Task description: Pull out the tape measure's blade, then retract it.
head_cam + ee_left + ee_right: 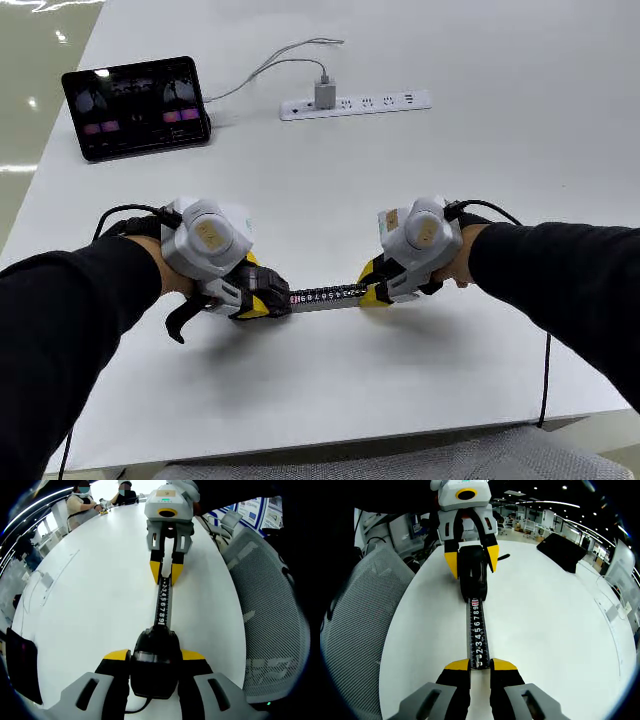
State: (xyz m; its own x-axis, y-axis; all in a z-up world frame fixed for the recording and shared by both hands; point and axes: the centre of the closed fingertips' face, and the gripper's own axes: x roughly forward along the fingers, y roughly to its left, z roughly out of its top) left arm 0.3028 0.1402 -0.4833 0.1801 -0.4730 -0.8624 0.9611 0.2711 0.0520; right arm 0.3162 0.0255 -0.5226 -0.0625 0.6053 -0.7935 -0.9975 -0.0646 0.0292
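Black tape measure case (154, 675); its blade (476, 630) reads black with white numerals and a small red mark by the case. The left gripper (155, 655) and right gripper (480, 665) are pale grey, jaws tipped yellow. White bench (450, 150); black tablet (136, 106) showing pink patches; black sleeves (60, 320).

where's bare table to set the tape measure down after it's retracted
The widest bare stretch of the table lies between the power strip and the pulled-out blade. Also free: the side beyond the right gripper, and the near edge by the person. Crowded: around the tablet at far left, and the left gripper holding the tape measure.
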